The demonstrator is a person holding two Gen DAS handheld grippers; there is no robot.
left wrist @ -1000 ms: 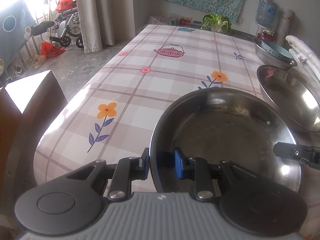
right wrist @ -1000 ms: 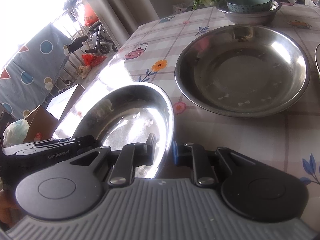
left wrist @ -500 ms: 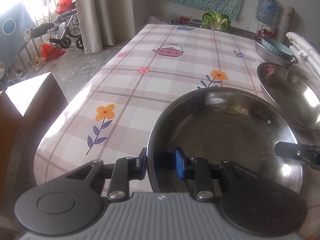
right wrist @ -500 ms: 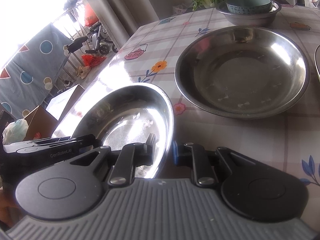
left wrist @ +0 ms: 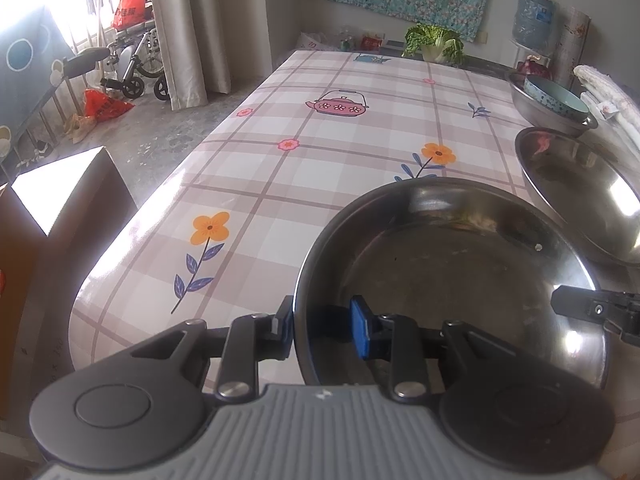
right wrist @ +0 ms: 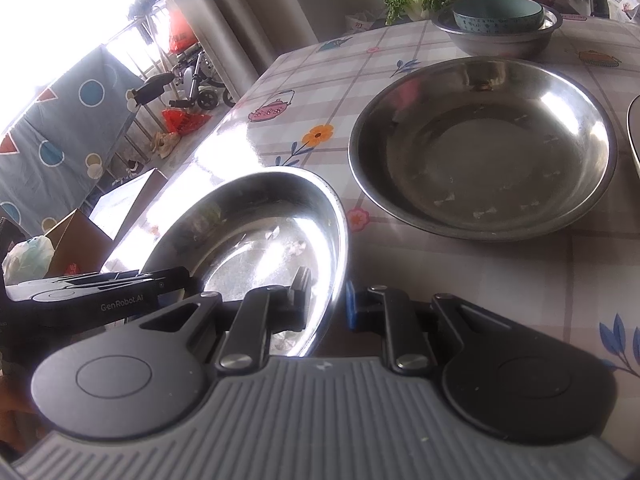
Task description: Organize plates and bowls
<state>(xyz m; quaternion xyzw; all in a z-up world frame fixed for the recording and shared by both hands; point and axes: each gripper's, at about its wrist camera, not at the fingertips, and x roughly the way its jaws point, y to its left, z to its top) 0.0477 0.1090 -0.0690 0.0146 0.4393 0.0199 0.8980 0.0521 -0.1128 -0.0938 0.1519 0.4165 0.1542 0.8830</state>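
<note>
Nothing's moved: L claw (left wrist: 322,328) & R claw (right wrist: 325,298) both still pinch steel plate (left wrist: 448,272) rim.

Glossy steel plates (left wrist: 460,264) (right wrist: 484,148); shiny wipe-clean tablecloth (left wrist: 320,168); matt black plastic fingers (left wrist: 286,328)

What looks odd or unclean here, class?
Pale food scraps cling inside the near steel dish and the larger steel dish beyond it; neither looks clean.

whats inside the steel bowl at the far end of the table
A teal bowl sits nested in the far steel bowl, its rim standing above the steel one. Anything under or inside the teal bowl is hidden from these angles.
</note>
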